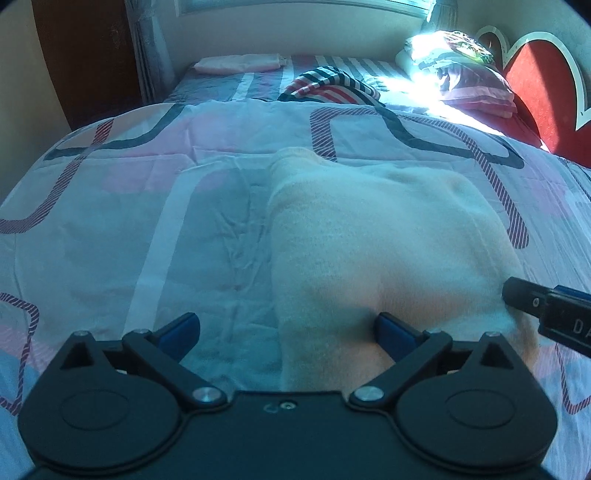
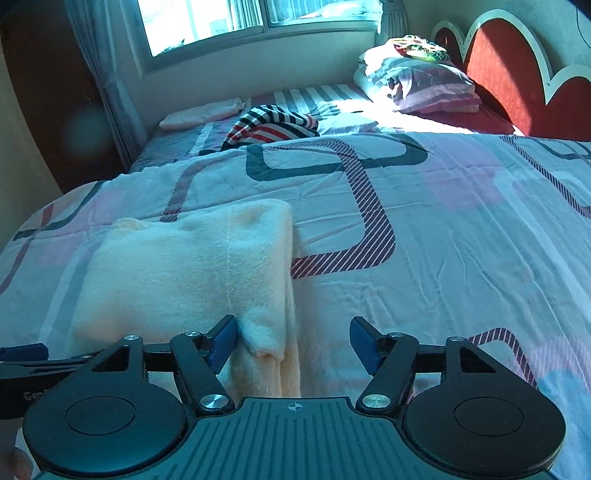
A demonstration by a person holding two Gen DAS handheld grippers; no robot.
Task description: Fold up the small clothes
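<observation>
Folded cream garment [image 2: 192, 266] lying flat on the patterned bedspread [image 2: 443, 236], well short of the striped garment [image 2: 273, 123] near the window; left gripper [image 1: 288, 328] and right gripper [image 2: 293, 339], jaws spread and gripping nothing, over its near edge, one at each near corner.

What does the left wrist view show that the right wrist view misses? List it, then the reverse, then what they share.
Only the left wrist view: the open left gripper astride the near left edge of the cream garment.

Only the right wrist view: the window, and the open right gripper with a bunched corner of the garment beside its left pad.

Both: the patterned quilt, the striped garment, the pink folded cloth, the pillows and the red headboard.
</observation>
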